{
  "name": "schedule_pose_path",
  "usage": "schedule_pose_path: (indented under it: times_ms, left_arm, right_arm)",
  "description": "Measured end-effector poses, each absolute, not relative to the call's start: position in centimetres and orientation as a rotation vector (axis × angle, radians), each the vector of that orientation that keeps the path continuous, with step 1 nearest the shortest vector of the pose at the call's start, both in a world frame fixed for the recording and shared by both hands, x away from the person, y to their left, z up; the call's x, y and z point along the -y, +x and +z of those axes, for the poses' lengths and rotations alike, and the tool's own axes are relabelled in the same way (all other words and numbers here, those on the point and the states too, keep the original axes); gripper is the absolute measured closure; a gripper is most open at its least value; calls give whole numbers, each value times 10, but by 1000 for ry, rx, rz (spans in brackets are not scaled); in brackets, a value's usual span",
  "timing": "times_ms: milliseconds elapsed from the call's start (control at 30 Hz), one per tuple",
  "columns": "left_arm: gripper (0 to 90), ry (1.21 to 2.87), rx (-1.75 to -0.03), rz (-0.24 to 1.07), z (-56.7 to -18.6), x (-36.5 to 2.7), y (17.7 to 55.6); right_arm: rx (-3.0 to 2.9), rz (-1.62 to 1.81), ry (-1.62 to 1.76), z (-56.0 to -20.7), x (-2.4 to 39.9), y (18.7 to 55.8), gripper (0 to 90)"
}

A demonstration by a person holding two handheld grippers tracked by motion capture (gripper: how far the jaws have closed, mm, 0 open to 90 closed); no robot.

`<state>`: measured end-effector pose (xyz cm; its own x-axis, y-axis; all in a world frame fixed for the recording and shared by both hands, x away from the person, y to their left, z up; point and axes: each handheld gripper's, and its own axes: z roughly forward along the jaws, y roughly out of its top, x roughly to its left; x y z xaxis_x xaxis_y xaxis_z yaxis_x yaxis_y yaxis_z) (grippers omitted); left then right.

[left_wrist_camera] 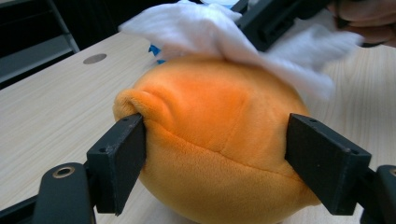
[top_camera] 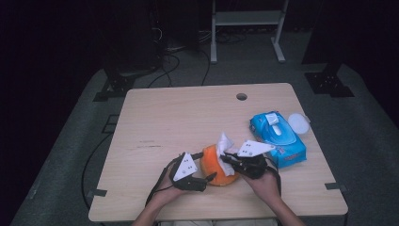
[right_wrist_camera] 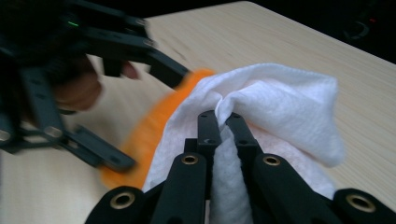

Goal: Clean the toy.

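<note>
Round orange plush toy rested on the pale wooden worktop, near its front edge. Left tongs stood wide, both pads pressed against the toy's sides. Right tongs were clamped shut on a crumpled white wet wipe, laid over the toy's top.

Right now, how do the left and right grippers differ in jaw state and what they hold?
The left gripper has its jaws spread wide, clamped on either side of the orange plush toy; the right gripper has its jaws pinched nearly together on a white wipe. The left one steadies the toy on the table; the right one holds the wipe against the toy's top. Both are black, hand-held and gripping something.
</note>
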<state>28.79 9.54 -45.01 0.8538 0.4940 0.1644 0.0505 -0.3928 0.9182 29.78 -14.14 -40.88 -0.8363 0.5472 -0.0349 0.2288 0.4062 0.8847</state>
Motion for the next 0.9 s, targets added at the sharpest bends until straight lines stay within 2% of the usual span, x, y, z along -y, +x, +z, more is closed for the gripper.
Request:
schedule_pose_path:
  times_ms: [133, 267, 533, 733, 900]
  left_arm:
    - [200, 1934, -408, 512, -450, -98, 289]
    - [118, 1905, -465, 481, -448, -99, 291]
    - [207, 1932, -418, 460, -451, -92, 287]
    - [212, 1960, -378, 484, -451, -88, 283]
    - [217, 1957, -379, 482, -452, -88, 284]
  right_arm:
    - [-2367, 1358, 616, -409, 131, 295, 855]
    - [-2368, 1388, 676, -413, 143, 304, 855]
    - [-2356, 1391, 641, -409, 135, 295, 854]
    - [-2406, 1376, 549, -410, 116, 288, 854]
    - [-2354, 1386, 630, -408, 135, 300, 854]
